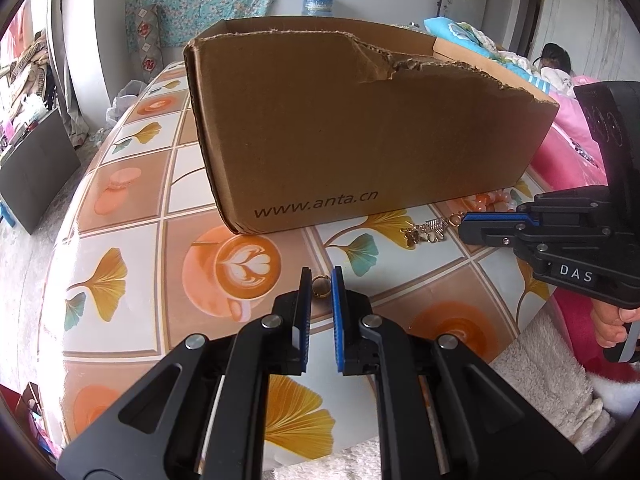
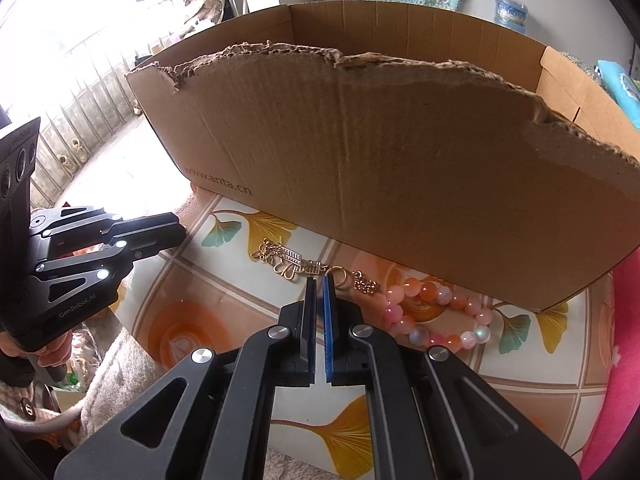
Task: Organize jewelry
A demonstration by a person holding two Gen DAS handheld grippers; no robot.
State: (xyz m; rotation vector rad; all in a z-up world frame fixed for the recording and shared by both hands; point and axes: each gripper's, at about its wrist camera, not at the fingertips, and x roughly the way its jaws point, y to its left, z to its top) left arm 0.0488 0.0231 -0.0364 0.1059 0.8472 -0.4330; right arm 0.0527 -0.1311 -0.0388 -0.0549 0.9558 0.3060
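We pinch ring [image 1: 321, 286] in left gripper [image 1: 321, 280], ready for box [image 1: 360, 128] ahead. Right gripper [image 2: 319, 280] clamped on charm chain [image 2: 296, 264], beads [image 2: 436, 316] just right.

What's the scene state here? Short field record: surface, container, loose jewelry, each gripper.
surface: table with patterned cloth
container: torn cardboard box, open top
loose jewelry: pink bead bracelet by box wall
left gripper: shut on gold ring
right gripper: shut on gold chain ornament, which lies on the cloth
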